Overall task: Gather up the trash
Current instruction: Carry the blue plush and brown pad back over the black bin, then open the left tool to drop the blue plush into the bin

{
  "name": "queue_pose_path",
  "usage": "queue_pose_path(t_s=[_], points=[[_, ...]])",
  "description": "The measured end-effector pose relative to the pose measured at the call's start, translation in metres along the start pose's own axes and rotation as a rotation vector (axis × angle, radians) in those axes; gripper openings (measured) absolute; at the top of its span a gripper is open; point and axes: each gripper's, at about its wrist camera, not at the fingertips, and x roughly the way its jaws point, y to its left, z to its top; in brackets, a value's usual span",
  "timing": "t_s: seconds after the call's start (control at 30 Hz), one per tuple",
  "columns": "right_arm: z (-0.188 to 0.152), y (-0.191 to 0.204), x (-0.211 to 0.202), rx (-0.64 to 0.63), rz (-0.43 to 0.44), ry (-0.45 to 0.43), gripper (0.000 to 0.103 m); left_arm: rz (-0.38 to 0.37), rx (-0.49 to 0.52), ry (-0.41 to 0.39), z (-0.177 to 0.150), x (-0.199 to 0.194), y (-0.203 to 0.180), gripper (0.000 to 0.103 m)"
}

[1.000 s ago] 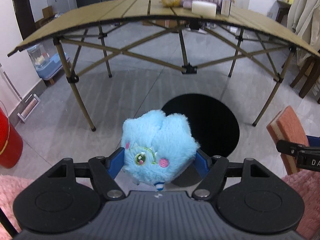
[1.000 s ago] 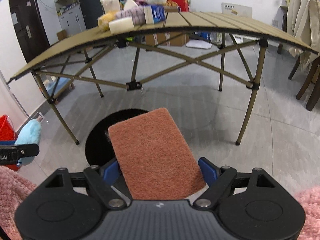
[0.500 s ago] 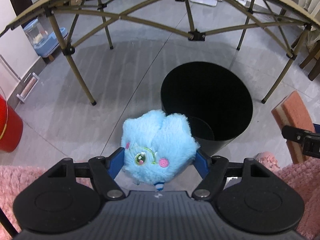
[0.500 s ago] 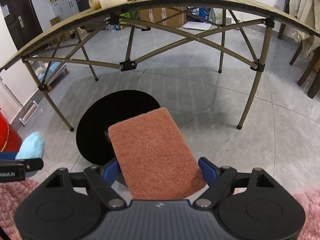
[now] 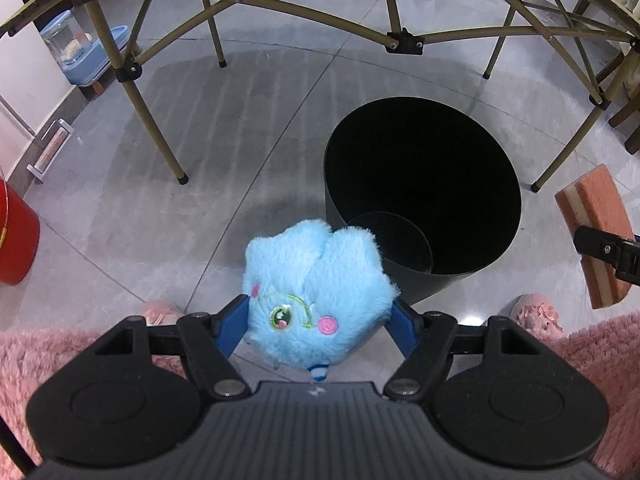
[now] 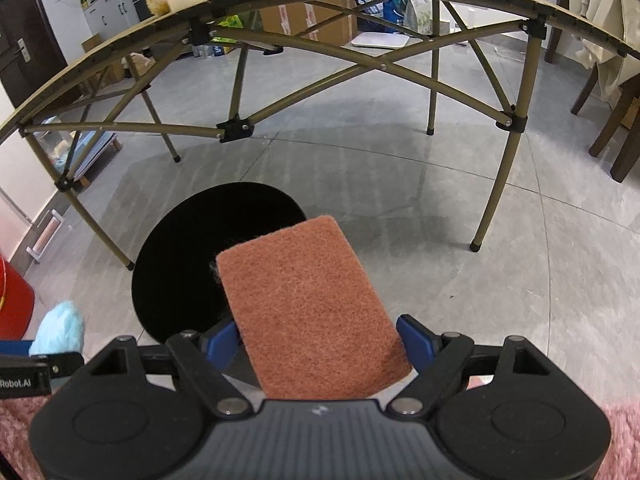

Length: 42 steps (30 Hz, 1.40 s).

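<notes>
Grippers point down at a grey tiled floor. On the left, the left gripper (image 5: 318,320) pinches a blue plush (image 5: 316,292) between its blue pads, just short of a black bin's (image 5: 420,188) near rim. On the right, the right gripper (image 6: 320,344) clamps a brown sponge (image 6: 308,304), tilted, overlapping the bin's right edge. A folding table (image 6: 280,12) stands behind.

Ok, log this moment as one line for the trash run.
left gripper: holding blue plush toy | right gripper: holding sponge | black bin: open, below both
</notes>
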Motion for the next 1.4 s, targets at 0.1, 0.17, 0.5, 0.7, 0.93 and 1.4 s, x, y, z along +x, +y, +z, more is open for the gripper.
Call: queue_pose_path(t_s=[0.1,0.17,0.5,0.7,0.93,1.4], points=[[0.004,-0.002,0.003,0.007,-0.006,-0.001,0.082,-0.008,0.004,-0.004,0.006,0.000,-0.003,0.072],[0.008,-0.003,0.005,0.015,-0.011,-0.004,0.082,-0.015,0.009,-0.009,0.012,0.000,-0.007,0.072],[0.030,-0.017,0.017,0.065,-0.048,-0.022,0.082,-0.045,0.039,-0.009,0.048,0.009,-0.042,0.072],[0.043,-0.028,0.024,0.091,-0.073,-0.035,0.082,-0.070,0.034,0.004,0.070,0.019,-0.063,0.072],[0.062,-0.041,0.029,0.131,-0.109,-0.062,0.082,-0.083,0.001,0.019,0.093,0.033,-0.079,0.072],[0.086,-0.058,0.036,0.177,-0.125,-0.096,0.082,-0.094,-0.061,0.089,0.108,0.062,-0.100,0.072]])
